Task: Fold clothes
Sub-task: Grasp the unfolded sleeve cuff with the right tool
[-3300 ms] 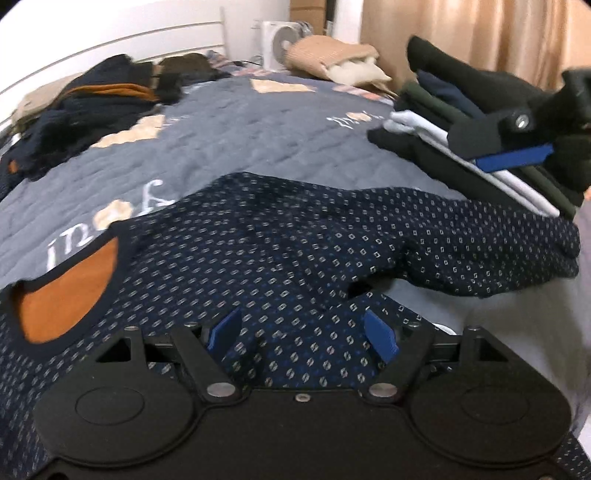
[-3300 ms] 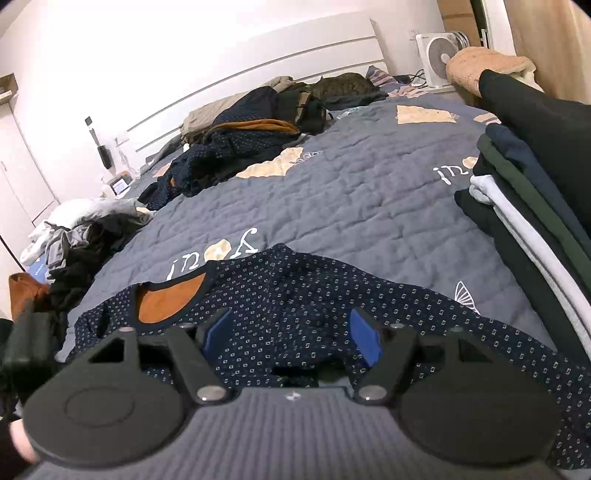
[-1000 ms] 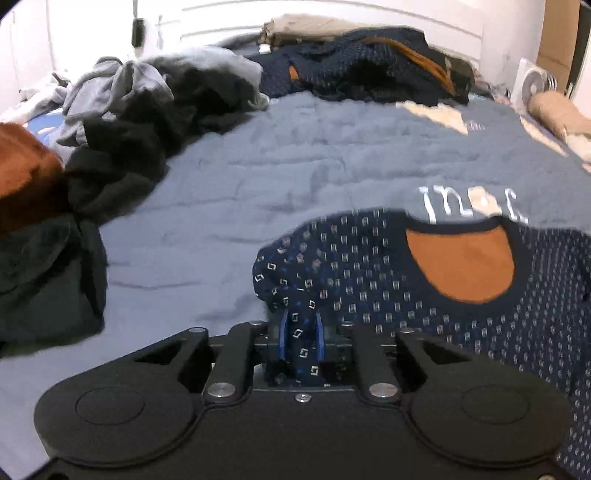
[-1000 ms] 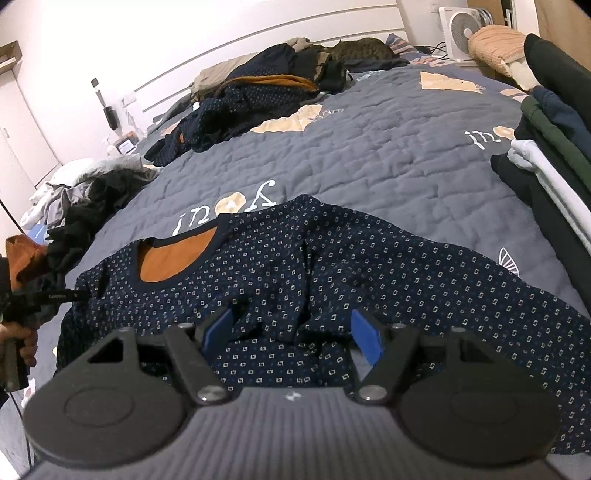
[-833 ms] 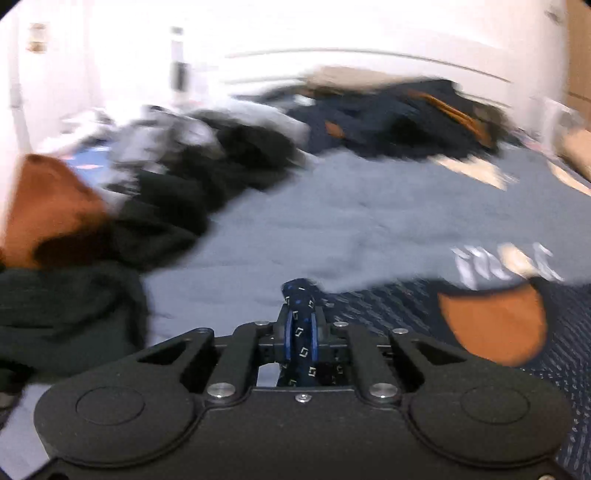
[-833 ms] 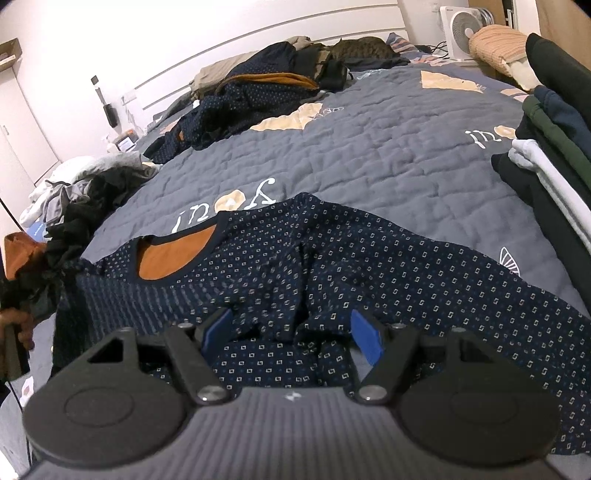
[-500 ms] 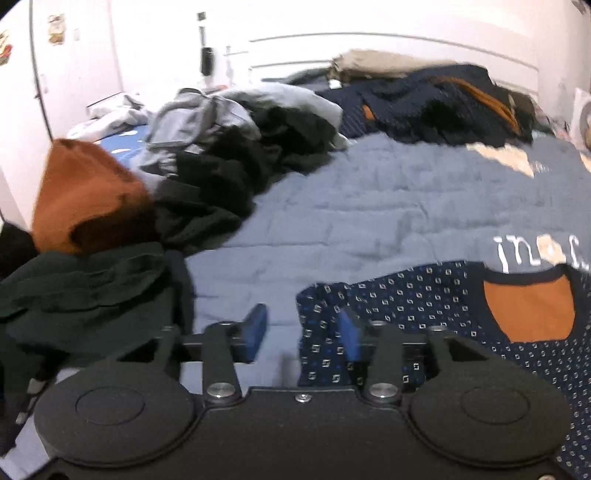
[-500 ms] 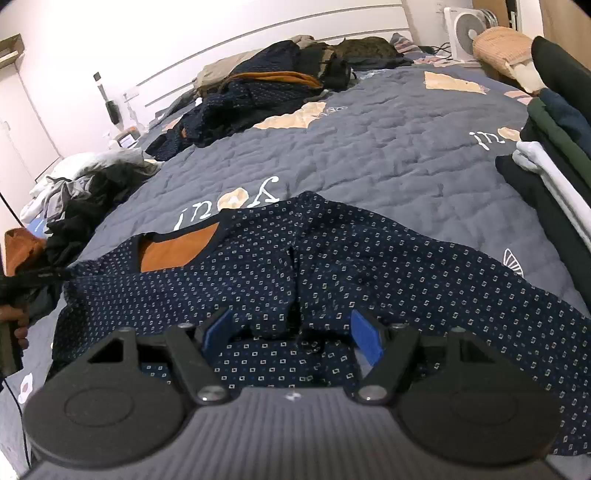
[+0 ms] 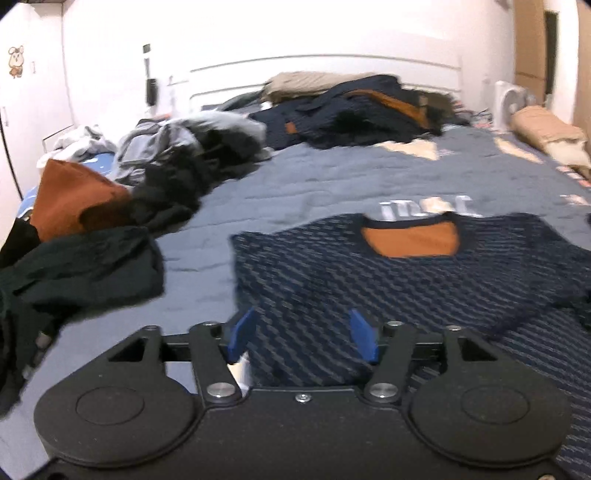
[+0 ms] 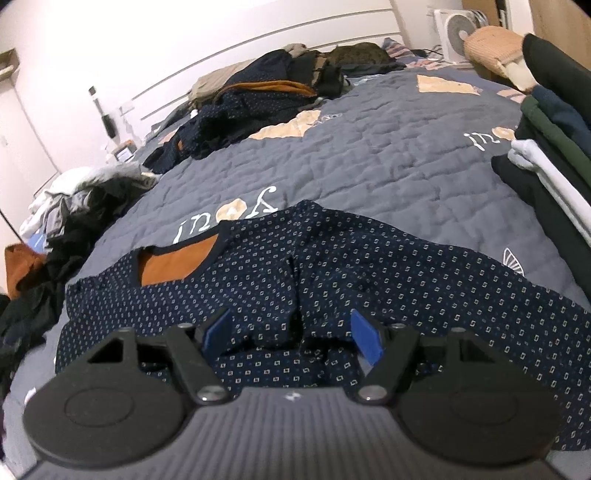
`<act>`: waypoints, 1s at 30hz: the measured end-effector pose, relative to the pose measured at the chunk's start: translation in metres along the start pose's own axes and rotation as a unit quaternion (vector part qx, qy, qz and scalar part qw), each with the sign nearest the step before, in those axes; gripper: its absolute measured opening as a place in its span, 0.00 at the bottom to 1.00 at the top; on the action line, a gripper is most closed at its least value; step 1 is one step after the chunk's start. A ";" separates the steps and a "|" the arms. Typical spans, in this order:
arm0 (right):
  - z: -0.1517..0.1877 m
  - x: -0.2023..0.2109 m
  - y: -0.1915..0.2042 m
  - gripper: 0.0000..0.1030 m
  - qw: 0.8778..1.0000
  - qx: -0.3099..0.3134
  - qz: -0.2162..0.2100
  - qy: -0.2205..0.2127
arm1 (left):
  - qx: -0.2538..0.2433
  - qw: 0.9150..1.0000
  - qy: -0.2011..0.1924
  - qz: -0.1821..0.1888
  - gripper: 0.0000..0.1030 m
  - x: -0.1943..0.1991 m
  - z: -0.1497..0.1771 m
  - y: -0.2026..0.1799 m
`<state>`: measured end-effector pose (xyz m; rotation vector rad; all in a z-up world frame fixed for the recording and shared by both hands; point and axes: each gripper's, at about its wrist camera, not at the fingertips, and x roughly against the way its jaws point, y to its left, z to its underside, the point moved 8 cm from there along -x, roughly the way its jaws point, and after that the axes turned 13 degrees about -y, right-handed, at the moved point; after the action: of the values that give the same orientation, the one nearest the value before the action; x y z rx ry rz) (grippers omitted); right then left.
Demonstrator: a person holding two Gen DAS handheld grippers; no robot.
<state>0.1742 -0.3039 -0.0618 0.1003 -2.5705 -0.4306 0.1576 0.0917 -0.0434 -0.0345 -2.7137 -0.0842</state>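
Observation:
A navy patterned sweater [image 9: 369, 280] with an orange neck lining lies spread on the grey quilt, collar away from me; in the right wrist view the same sweater [image 10: 332, 273] shows a bunched ridge down its middle. My left gripper [image 9: 303, 332] hovers over the sweater's left part, its jaws opening, blue pads apart and pressing on nothing. My right gripper [image 10: 291, 334] stands open above the sweater's wrinkled lower middle, gripping nothing.
Loose dark, grey and orange clothes [image 9: 110, 192] are heaped along the left side of the bed. Another pile [image 10: 258, 99] lies by the headboard. A stack of folded clothes [image 10: 546, 155] sits at the right. A white fan [image 10: 458, 29] stands at the far right.
The left gripper held a pinch of the sweater's left shoulder, pulled it out leftward, let go and opened, then drew back. That side now lies flat. The right gripper stayed put.

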 end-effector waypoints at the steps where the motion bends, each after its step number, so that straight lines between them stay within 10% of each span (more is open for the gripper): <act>1: 0.000 0.000 -0.002 0.68 1.000 -0.003 0.003 -0.001 | 0.007 1.000 -0.001 0.015 0.64 0.008 0.004 -0.010; 20: 0.022 -0.016 0.010 0.68 0.992 -0.113 -0.046 0.025 | 0.021 0.994 0.007 0.108 0.67 0.034 0.042 -0.076; 30: 0.048 -0.051 -0.008 0.68 0.923 -0.374 -0.075 0.042 | 0.034 0.992 -0.004 0.118 0.67 0.039 0.036 -0.079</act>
<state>0.1935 -0.2905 -0.1281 0.0378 -2.1507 -1.3934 0.1046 0.0161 -0.0648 -0.3338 -2.6964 0.0785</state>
